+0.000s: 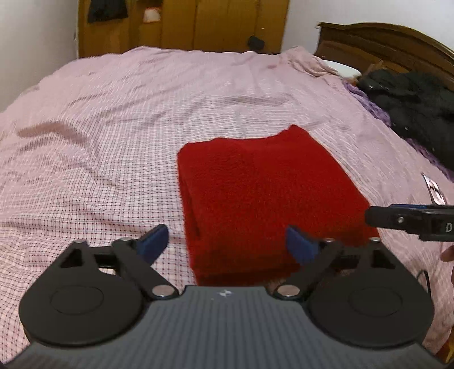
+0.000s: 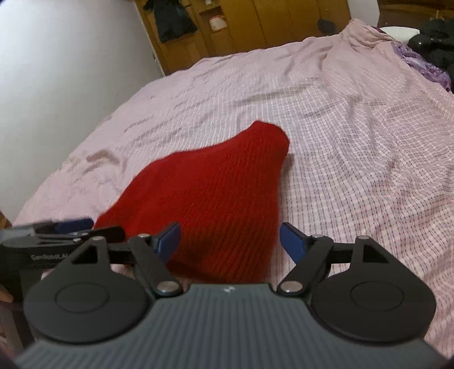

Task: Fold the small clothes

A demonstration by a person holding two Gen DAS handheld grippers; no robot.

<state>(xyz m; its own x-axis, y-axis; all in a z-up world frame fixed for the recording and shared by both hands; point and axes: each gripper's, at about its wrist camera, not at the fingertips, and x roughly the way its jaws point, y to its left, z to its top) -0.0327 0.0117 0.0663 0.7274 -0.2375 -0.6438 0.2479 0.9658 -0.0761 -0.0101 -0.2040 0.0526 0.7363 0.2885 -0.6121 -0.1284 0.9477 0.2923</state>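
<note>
Fingers [image 1: 300,245] of both grippers apart, above seemingly folded red sweater [image 1: 264,193].

both wrist views look down close, sharing the red garment [image 1: 264,198].

left hand-held gripper [image 1: 225,241]: jaws wide apart, empty | right hand-held gripper [image 2: 229,241]: jaws apart, empty

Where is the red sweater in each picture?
Left wrist view: the folded red sweater lies right of centre on the pink checked bedspread.
Right wrist view: the red sweater lies centre-left, running diagonally.
Shared landmark: the wooden wardrobe beyond the bed.
</note>
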